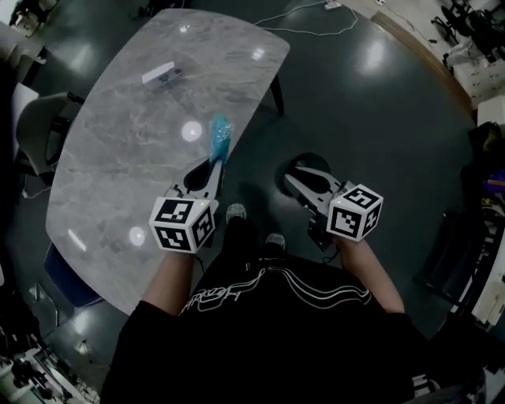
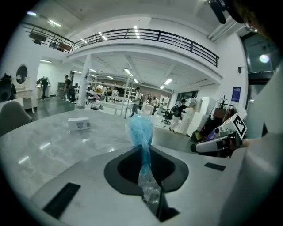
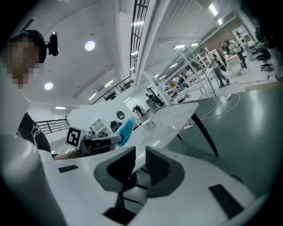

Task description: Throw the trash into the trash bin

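A crumpled blue and clear plastic wrapper (image 1: 219,136) sticks up out of my left gripper (image 1: 215,162), which is shut on its lower end. In the left gripper view the wrapper (image 2: 140,132) rises from between the jaws of that gripper (image 2: 145,155), above the grey marble table (image 2: 53,145). My right gripper (image 1: 293,175) hangs beside the table over the dark floor. Its jaws stand a little apart with nothing between them (image 3: 139,163). A dark round shape (image 1: 316,162) lies on the floor under it; what it is I cannot tell. The right gripper view shows the wrapper (image 3: 126,129) held to its left.
A small white box (image 1: 162,75) lies at the far end of the table (image 1: 118,181). The person's shoes (image 1: 235,211) stand between the two grippers. A table leg (image 1: 278,96) slants down at the far edge. White cables (image 1: 316,24) run over the floor beyond.
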